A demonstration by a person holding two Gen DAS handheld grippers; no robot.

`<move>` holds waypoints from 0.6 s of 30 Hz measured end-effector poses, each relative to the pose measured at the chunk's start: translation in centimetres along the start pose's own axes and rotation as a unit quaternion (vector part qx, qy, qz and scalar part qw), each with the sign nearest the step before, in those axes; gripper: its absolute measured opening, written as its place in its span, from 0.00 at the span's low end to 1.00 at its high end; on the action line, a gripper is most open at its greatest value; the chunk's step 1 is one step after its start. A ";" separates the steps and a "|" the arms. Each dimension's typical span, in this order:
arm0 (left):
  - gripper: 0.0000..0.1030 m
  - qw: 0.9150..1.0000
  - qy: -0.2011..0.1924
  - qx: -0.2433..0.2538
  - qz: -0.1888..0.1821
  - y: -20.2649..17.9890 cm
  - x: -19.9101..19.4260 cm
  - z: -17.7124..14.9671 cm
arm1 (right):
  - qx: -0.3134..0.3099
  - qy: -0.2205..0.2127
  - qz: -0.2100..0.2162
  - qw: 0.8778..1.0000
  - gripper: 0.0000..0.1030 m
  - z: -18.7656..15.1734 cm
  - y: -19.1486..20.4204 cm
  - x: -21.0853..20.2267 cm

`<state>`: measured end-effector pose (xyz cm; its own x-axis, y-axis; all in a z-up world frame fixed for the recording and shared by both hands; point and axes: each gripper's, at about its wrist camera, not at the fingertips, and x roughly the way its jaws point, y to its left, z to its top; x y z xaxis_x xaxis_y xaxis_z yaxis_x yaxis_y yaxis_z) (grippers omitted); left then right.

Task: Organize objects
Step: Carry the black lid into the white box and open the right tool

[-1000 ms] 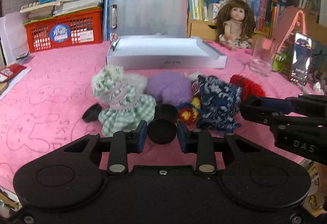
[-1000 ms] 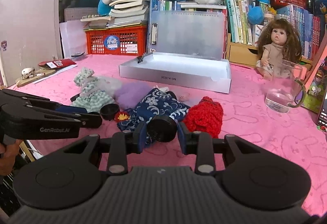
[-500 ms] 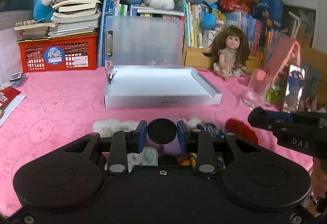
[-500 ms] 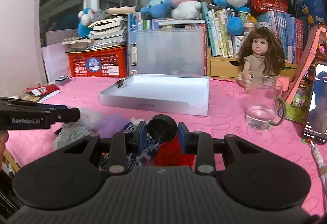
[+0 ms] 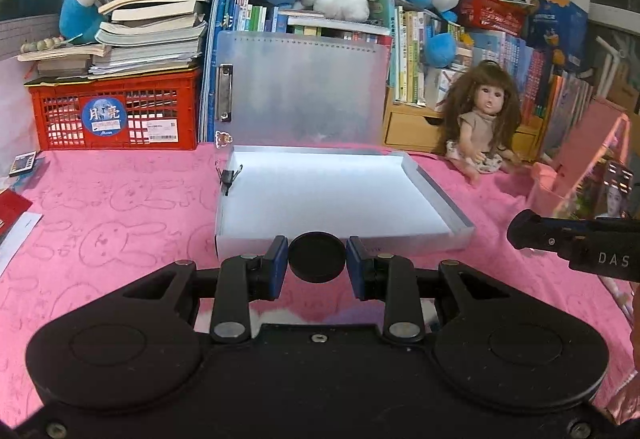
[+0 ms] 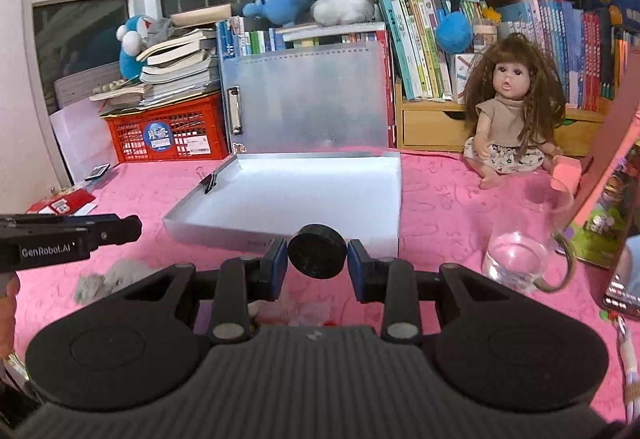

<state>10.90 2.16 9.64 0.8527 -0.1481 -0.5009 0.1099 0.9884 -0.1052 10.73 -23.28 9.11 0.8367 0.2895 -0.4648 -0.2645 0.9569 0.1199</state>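
My left gripper is shut on a flat black round cap, held up between its blue pads in front of the near wall of the open white box. My right gripper is shut on a second black round cap, tilted, near that box's front right corner. The box is bare inside, and its lid stands upright behind it. Each gripper's tip shows from the side in the other view: the right gripper, the left gripper. A scrap of doll clothing lies below the left gripper.
A pink cloth covers the table. A long-haired doll sits at the back right, a glass mug with water right of the box, a phone at the far right. A red crate with stacked books, shelved books and plush toys line the back.
Both grippers have risen and moved forward towards the white box, each still carrying its black cap. The pile of doll clothes has dropped almost out of sight below them.
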 end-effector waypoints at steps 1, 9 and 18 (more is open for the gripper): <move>0.29 1.000 0.003 -0.001 0.002 0.1 0.6 0.5 | 0.003 0.006 0.001 1.000 0.36 0.5 -0.2 0.5; 0.29 0.999 0.042 -0.020 0.011 1.3 6.2 3.0 | 0.047 0.058 0.004 0.997 0.36 3.0 -1.8 5.8; 0.29 0.997 0.069 -0.026 0.028 1.8 11.6 4.4 | 0.058 0.090 -0.021 0.994 0.36 4.0 -2.5 11.2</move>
<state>23.26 2.34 7.38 0.7777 -0.1005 -0.6206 0.0355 0.9926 -0.1163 22.72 -22.30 7.11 0.7443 0.2496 -0.6195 -0.1648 0.9675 0.1919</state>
